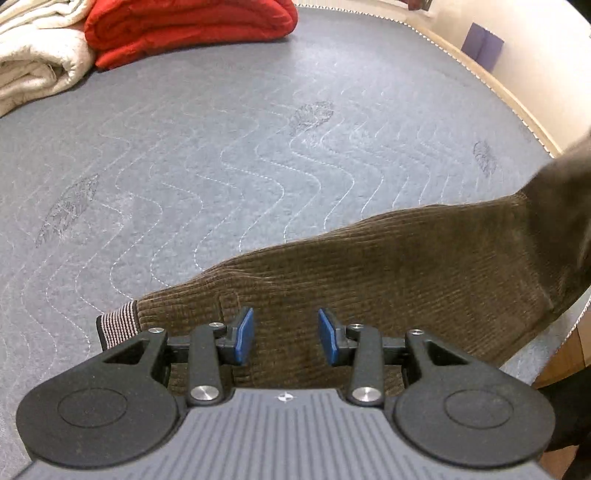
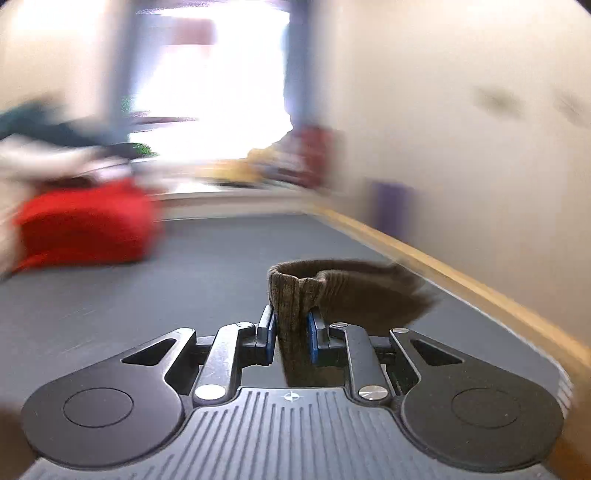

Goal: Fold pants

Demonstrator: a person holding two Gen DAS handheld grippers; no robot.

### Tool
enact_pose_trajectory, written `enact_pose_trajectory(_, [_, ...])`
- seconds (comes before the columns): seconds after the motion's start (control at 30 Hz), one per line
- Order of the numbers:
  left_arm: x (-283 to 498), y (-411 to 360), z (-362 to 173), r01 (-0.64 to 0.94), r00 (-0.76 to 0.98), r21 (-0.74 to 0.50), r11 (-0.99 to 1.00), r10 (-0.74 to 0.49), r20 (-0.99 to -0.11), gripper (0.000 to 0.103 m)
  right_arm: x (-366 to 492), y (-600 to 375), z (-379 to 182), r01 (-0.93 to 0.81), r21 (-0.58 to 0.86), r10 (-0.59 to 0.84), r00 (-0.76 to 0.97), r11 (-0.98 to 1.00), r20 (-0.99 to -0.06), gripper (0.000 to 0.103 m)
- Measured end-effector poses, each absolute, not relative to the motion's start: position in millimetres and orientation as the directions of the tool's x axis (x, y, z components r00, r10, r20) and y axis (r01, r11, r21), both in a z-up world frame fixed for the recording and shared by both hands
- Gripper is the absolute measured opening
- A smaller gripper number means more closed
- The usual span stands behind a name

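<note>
One grey quilted mattress [image 1: 229, 155] carries two folded blankets, one red [image 1: 192, 29], one cream [image 1: 37, 62], and one pair of brown corduroy pants [image 1: 388, 266]. The left gripper [image 1: 286, 334] hovers parted above them; the right gripper [image 2: 291, 334] pinches a fold.

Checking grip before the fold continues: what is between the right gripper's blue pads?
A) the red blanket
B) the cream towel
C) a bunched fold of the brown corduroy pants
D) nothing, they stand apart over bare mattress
C: in the right wrist view the right gripper pinches a bunch of the brown corduroy pants.
</note>
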State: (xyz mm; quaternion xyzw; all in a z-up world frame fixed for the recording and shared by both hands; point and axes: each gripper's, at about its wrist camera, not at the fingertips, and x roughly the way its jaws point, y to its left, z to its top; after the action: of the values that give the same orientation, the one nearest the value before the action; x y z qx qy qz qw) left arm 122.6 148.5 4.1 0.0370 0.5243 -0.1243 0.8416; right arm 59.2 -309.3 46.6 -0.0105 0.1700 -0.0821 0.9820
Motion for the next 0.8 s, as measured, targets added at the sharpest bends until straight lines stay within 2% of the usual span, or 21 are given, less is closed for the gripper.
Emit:
enact_pose_trajectory(0.07, [121, 149, 3, 0.246, 0.416, -0.077, 0.966, -0.177, -0.892, 0.043, 41, -226, 29, -0.04, -0.129, -0.008, 0.936, 0.991, -0.352, 0.019])
enact_pose_trajectory(0.1, [120, 150, 4, 0.247, 0.415, -0.08, 0.966, -0.18, -0.892, 0.043, 33, -189, 14, -0.144, -0.164, 0.07, 0.918, 0.976, -0.39, 0.019])
enact_pose_trajectory(0.2, [119, 151, 0, 0.255, 0.398, -0.092, 0.963, -0.192, -0.897, 0.049, 19, -99, -57, -0.453, -0.237, 0.219, 0.745, 0.859, -0.631, 0.022])
enact_pose_trajectory(0.27, [117, 152, -1, 0.269, 0.391, -0.096, 0.958, -0.199, -0.899, 0.049, 7, -66, -104, -0.581, -0.227, 0.217, 0.595, 0.782, -0.774, 0.025])
enact_pose_trajectory(0.33, [114, 151, -2, 0.278, 0.385, -0.092, 0.956, -0.199, -0.901, 0.049, -10, -53, -109, -0.603, -0.298, 0.202, 0.621, 0.74, -0.757, 0.04])
enact_pose_trajectory(0.43, [111, 151, -1, 0.306, 0.393, -0.084, 0.948, -0.206, -0.896, 0.054, -21, -54, -80, -0.659, -0.214, 0.319, 0.59, 0.721, -0.742, 0.039])
enact_pose_trajectory(0.5, [112, 155, -2, 0.299, 0.394, -0.079, 0.951, -0.198, -0.898, 0.054, -23, -63, -67, -0.66, -0.207, 0.351, 0.607, 0.722, -0.713, 0.048])
enact_pose_trajectory(0.57, [113, 158, -3, 0.285, 0.392, -0.077, 0.956, -0.19, -0.9, 0.054, -20, -74, -64, -0.622, -0.207, 0.335, 0.638, 0.755, -0.694, 0.05])
enact_pose_trajectory(0.67, [113, 160, -3, 0.267, 0.394, -0.074, 0.961, -0.179, -0.902, 0.054, 5, -86, -70, -0.531, -0.15, 0.275, 0.636, 0.834, -0.721, 0.051])
enact_pose_trajectory(0.7, [113, 160, -2, 0.269, 0.397, -0.073, 0.96, -0.18, -0.9, 0.054, 12, -89, -76, -0.492, -0.13, 0.251, 0.634, 0.861, -0.732, 0.055])
enact_pose_trajectory(0.73, [113, 159, -2, 0.272, 0.398, -0.075, 0.959, -0.183, -0.899, 0.054, 15, -91, -82, -0.468, -0.107, 0.242, 0.623, 0.877, -0.744, 0.066])
enact_pose_trajectory(0.77, [112, 158, -2, 0.274, 0.399, -0.076, 0.959, -0.185, -0.898, 0.055, 21, -95, -88, -0.45, -0.081, 0.236, 0.605, 0.89, -0.76, 0.069])
enact_pose_trajectory(0.8, [112, 158, -1, 0.274, 0.401, -0.074, 0.959, -0.184, -0.898, 0.055, 25, -97, -94, -0.437, -0.053, 0.237, 0.582, 0.898, -0.778, 0.068])
